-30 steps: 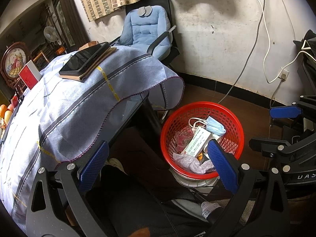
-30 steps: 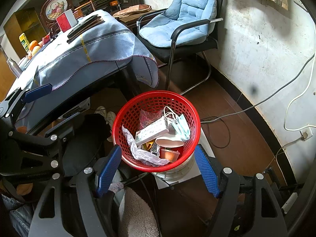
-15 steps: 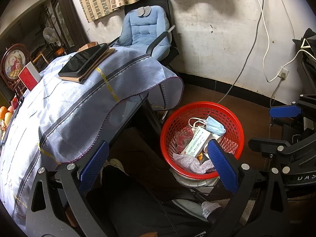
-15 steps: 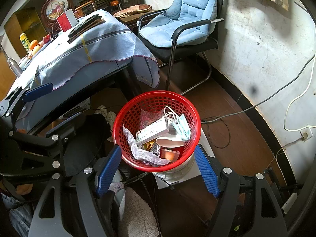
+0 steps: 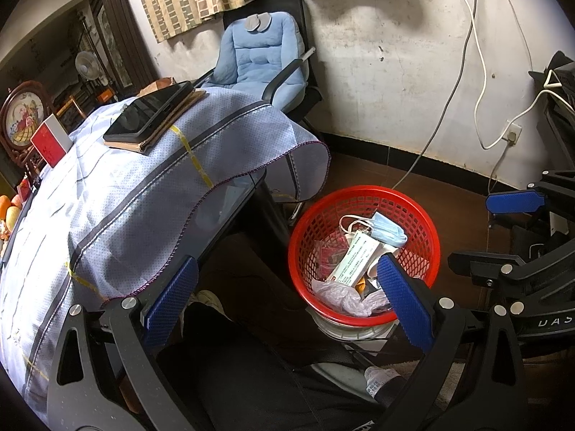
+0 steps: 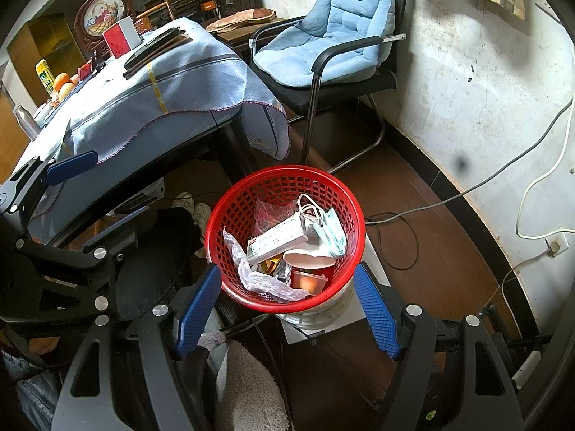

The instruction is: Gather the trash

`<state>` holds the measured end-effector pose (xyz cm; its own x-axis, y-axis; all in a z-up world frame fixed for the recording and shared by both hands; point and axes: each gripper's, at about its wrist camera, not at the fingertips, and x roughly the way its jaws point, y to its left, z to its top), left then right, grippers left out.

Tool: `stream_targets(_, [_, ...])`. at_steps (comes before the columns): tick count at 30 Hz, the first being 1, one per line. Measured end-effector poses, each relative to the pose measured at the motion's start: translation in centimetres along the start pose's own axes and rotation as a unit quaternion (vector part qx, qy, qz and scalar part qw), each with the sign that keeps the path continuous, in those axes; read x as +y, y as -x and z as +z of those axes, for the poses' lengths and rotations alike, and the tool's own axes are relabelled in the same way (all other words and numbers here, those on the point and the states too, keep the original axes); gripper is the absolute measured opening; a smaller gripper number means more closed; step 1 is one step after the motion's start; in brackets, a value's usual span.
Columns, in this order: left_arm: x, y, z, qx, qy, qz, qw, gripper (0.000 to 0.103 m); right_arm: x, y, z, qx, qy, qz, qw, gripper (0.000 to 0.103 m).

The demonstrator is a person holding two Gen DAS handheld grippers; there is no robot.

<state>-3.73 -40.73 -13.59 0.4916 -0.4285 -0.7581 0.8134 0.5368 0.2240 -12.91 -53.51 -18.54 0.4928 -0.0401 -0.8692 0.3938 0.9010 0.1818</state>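
A red mesh basket (image 5: pixel 429 230) (image 6: pixel 230 215) stands on a white stand on the floor beside the table. It holds a white carton (image 5: pixel 355 256) (image 6: pixel 276 239), a blue face mask (image 5: pixel 390 230) (image 6: pixel 332 231), crumpled clear plastic (image 5: pixel 341 296) (image 6: pixel 262 282), a white cup (image 6: pixel 309 260) and other scraps. My left gripper (image 5: pixel 284 280) is open and empty, left of the basket and above a dark seat. My right gripper (image 6: pixel 287 285) is open and empty, its fingers on either side of the basket's near rim, above it.
A table with a blue cloth (image 5: pixel 107 197) (image 6: pixel 143 100) carries a tablet on a book (image 5: pixel 151 115), a red and white box (image 5: pixel 50 140) and fruit (image 6: pixel 64 82). A blue cushioned chair (image 5: pixel 262 61) (image 6: pixel 330 46) stands by the wall. Cables (image 6: pixel 467 186) lie on the floor.
Both views have shifted only slightly; the grippers stay open and empty and the basket's contents have not moved.
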Motion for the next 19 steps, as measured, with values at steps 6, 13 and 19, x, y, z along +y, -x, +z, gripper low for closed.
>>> stream_targets(6, [0.01,-0.03,-0.01,0.001,0.001,0.001,1.0,0.096,0.03,-0.01,-0.03,0.0,0.0,0.0,1.0,0.075])
stream_targets(13, [0.27,0.09,0.12,0.002,0.0,0.008,1.0,0.096,0.01,0.04,-0.01,0.001,-0.001,0.0,1.0,0.075])
stream_targets(19, [0.48,0.11,-0.03,0.0,0.003,0.008,1.0,0.096,-0.01,0.06,0.03,0.001,-0.001,0.0,1.0,0.075])
